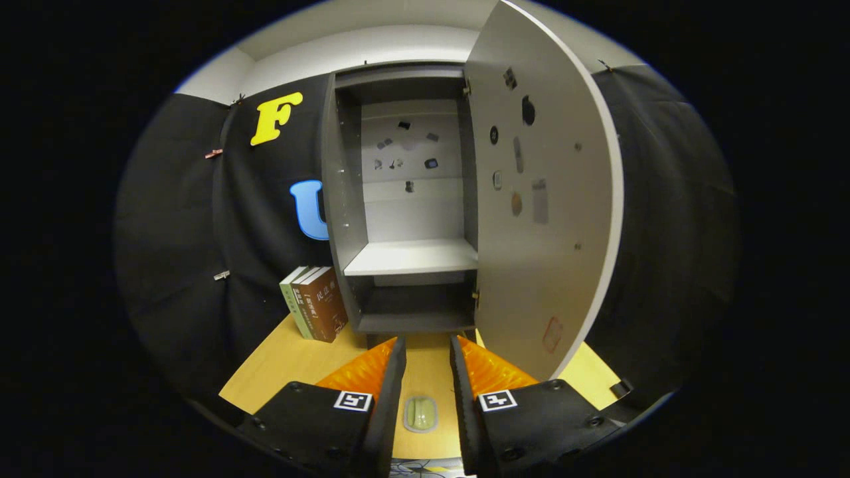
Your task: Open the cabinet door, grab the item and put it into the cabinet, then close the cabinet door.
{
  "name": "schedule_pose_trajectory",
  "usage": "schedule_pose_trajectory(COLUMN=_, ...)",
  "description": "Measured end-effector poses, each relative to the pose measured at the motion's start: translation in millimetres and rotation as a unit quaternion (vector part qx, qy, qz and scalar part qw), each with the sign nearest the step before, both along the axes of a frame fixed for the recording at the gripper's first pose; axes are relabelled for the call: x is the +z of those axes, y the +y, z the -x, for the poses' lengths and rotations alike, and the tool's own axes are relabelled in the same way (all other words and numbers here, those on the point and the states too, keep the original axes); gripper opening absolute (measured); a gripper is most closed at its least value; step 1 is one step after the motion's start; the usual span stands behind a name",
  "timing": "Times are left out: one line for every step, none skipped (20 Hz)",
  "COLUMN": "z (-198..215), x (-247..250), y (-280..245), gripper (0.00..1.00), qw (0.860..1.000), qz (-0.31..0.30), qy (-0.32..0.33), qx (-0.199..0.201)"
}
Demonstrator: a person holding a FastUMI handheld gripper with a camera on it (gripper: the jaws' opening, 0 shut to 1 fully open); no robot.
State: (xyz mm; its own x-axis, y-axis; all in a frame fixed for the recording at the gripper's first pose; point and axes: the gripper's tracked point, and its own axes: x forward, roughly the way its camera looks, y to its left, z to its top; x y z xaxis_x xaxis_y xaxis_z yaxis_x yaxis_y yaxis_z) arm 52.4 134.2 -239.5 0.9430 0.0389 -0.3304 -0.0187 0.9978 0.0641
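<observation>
I see the cabinet [405, 199] straight ahead with its door [544, 199] swung wide open to the right, shelf [412, 257] bare. My gripper [428, 352] is parted and holds nothing — the small packet [420, 413] lies on the table [285, 365] between its fingers, untouched. Books [315, 302] lean just left of the cabinet.

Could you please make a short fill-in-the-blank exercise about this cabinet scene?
1. The cabinet door stands ____.
2. The small pale item lies on the wooden table, ____ the fingers of the hand-held gripper.
3. The books stand to the ____ of the cabinet.
4. The middle shelf holds ____.

Missing words: open; between; left; nothing
</observation>
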Motion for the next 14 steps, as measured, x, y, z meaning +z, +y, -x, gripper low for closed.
schedule_pose_trajectory(z=-4, x=-13, y=5, gripper=0.43, qw=1.0, qz=0.001, qy=0.011, qx=0.002)
schedule_pose_trajectory(z=-9, x=-26, y=9, gripper=0.43, qw=1.0, qz=0.003, qy=0.021, qx=0.005)
schedule_pose_trajectory(z=-15, x=-42, y=12, gripper=0.43, qw=0.999, qz=0.005, qy=0.032, qx=0.01)
schedule_pose_trajectory(z=-20, x=-54, y=16, gripper=0.44, qw=0.999, qz=0.004, qy=0.042, qx=0.013)
schedule_pose_trajectory(z=-25, x=-70, y=19, gripper=0.43, qw=0.998, qz=0.003, qy=0.056, qx=0.017)
schedule_pose_trajectory(z=-32, x=-88, y=22, gripper=0.43, qw=0.997, qz=0.002, qy=0.072, qx=0.021)
schedule_pose_trajectory(z=-38, x=-104, y=24, gripper=0.43, qw=0.996, qz=-0.002, qy=0.086, qx=0.025)
schedule_pose_trajectory(z=-43, x=-120, y=27, gripper=0.43, qw=0.995, qz=-0.003, qy=0.1, qx=0.029)
schedule_pose_trajectory(z=-48, x=-136, y=29, gripper=0.44, qw=0.993, qz=-0.004, qy=0.113, qx=0.034)
schedule_pose_trajectory(z=-53, x=-152, y=31, gripper=0.44, qw=0.991, qz=-0.002, qy=0.127, qx=0.039)
schedule_pose_trajectory(z=-59, x=-167, y=32, gripper=0.44, qw=0.989, qz=0.0, qy=0.141, qx=0.043)
schedule_pose_trajectory(z=-64, x=-185, y=34, gripper=0.44, qw=0.987, qz=0.002, qy=0.156, qx=0.046)
schedule_pose_trajectory(z=-66, x=-198, y=34, gripper=0.45, qw=0.985, qz=0.003, qy=0.167, qx=0.047)
schedule_pose_trajectory(z=-67, x=-214, y=34, gripper=0.44, qw=0.982, qz=0.004, qy=0.183, qx=0.048)
